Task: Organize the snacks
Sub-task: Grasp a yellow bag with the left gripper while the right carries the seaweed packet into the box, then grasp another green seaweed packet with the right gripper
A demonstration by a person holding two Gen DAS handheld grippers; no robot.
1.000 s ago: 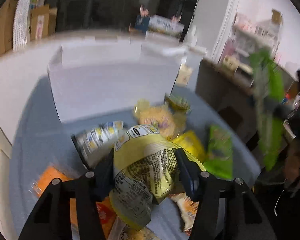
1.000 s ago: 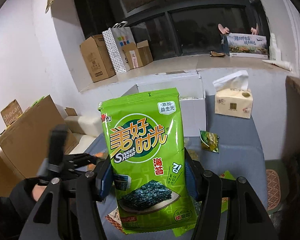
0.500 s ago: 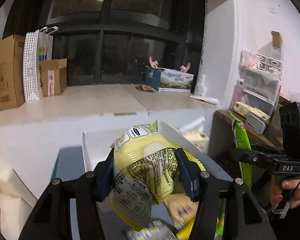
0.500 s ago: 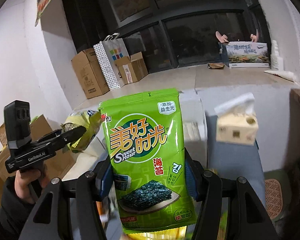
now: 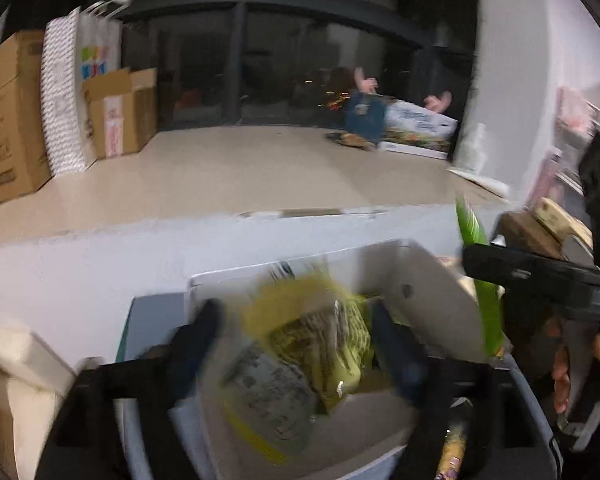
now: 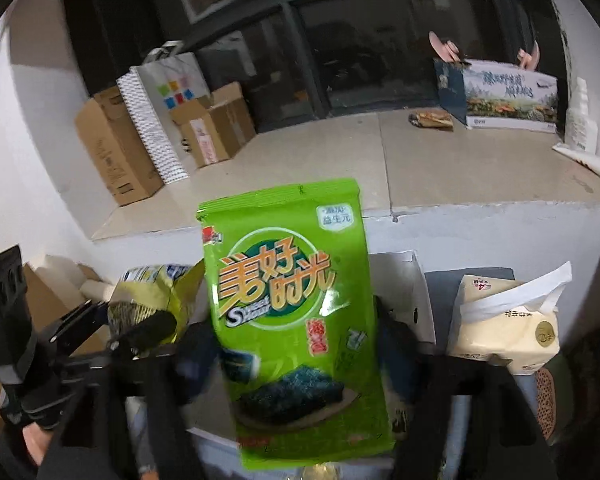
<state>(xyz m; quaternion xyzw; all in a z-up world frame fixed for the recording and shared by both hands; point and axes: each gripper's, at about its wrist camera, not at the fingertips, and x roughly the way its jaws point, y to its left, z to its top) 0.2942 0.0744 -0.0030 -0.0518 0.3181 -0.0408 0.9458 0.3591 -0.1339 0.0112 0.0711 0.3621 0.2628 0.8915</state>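
Observation:
My left gripper is shut on a yellow snack bag, blurred by motion, held over the open white box. My right gripper is shut on a green seaweed snack bag, held upright over the same white box. The left gripper and its yellow bag show at the left of the right wrist view. The right gripper and the edge of the green bag show at the right of the left wrist view.
A cream tissue pack stands right of the box. Cardboard boxes and a paper bag stand on the beige ledge behind. More snacks lie on the grey table. A low white wall runs behind the box.
Both grippers have moved forward and down toward the white box with their bags. The box now sits right under the bags, and both views are motion-blurred.

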